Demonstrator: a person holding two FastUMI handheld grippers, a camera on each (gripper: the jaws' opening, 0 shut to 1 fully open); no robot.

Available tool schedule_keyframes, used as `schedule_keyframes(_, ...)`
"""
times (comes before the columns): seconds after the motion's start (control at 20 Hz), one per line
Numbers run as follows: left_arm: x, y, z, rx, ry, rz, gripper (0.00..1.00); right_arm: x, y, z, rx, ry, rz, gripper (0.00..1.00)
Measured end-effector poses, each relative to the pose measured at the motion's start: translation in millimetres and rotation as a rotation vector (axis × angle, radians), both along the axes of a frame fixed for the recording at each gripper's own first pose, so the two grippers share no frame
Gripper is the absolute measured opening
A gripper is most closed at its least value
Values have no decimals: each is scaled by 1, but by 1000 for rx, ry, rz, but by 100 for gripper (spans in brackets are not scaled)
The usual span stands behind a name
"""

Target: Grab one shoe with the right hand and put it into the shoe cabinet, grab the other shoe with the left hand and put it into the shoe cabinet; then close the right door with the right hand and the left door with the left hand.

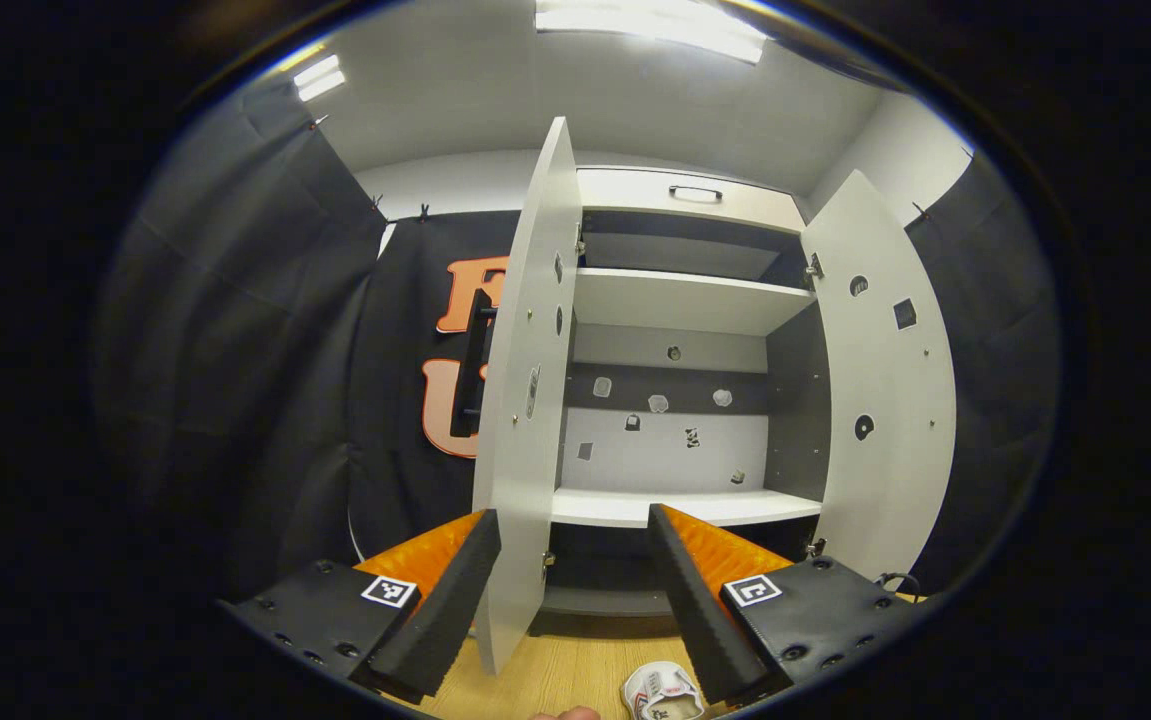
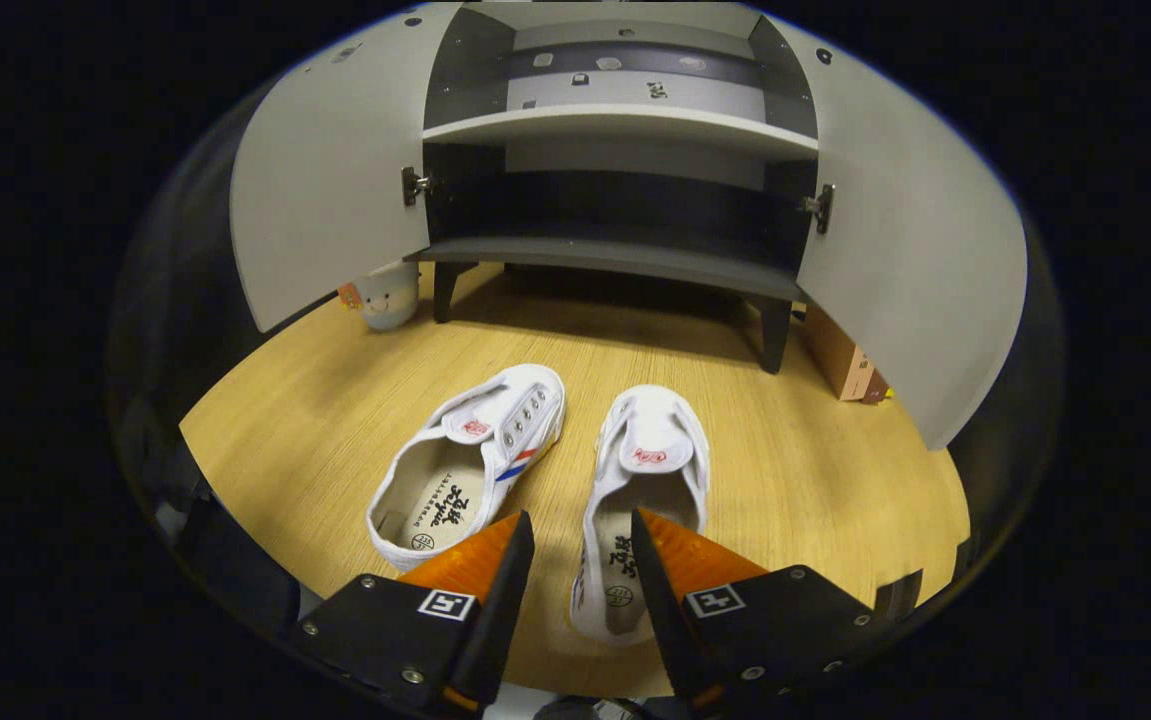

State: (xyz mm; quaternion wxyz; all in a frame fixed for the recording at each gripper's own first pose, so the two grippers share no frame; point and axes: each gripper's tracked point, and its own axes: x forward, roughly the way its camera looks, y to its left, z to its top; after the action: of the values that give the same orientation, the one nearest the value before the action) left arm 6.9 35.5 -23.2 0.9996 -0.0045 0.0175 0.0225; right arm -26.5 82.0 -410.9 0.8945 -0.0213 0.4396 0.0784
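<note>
**Both shoes on the floor, cabinet doors wide open**

In the right gripper view, the right gripper (image 2: 580, 560) hangs low over the wooden floor (image 2: 795, 470) with its fingers spread apart and nothing between them. Just ahead of its fingertips lies the right-hand shoe (image 2: 650, 470), a white slip-on with its toe toward the shoe cabinet (image 2: 620, 125); the heel end of this shoe sits partly between the two fingers in the picture, though whether they touch it cannot be told. Beside it, close but apart, lies the left-hand shoe (image 2: 475, 465), angled a little, with a red and blue stripe on its side. The cabinet stands beyond them on short dark legs, its left door (image 2: 320, 190) and right door (image 2: 910, 250) both swung outward, the shelves bare.

In the left gripper view, the left gripper (image 1: 575, 560) is held higher, facing the cabinet's inside, fingers released and holding nothing. A door's edge (image 1: 525, 400) stands between its fingers, and part of a white shoe (image 1: 663, 692) shows on the floor at the bottom
</note>
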Motion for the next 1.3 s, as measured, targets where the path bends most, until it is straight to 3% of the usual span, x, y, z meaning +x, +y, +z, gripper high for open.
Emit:
schedule_keyframes(0.2, -2, 1, -1, 11, 8, -3, 96, 16, -3, -18, -7, 7, -46, 46)
schedule_keyframes(0.7, -3, 0, -7, 26, 25, -5, 92, 55, -7, -42, -42, -21, -97, 23)
schedule_keyframes(0.75, -3, 0, -6, 26, 26, -5, 92, 54, -6, -42, -38, -28, -87, 10)
schedule_keyframes(0.8, -4, 0, -7, 26, 26, -5, 96, 55, -6, -41, -40, -36, -85, 6)
schedule_keyframes(0.85, -4, 0, -8, 26, 28, -4, 92, 55, -7, -41, -41, -40, -84, 3)
schedule_keyframes(0.9, -5, -1, -8, 25, 28, -4, 96, 56, -7, -40, -40, -50, -76, 1)
schedule_keyframes(0.95, -6, -2, -9, 23, 29, -5, 92, 56, -6, -38, -37, -63, -59, 0)
schedule_keyframes(1.0, -6, -3, -10, 19, 32, -6, 96, 57, -6, -34, -35, -87, -45, 0)
schedule_keyframes(1.3, 0, -10, -19, -2, 46, -18, 93, 56, -11, 16, -3, -259, -2, 0)
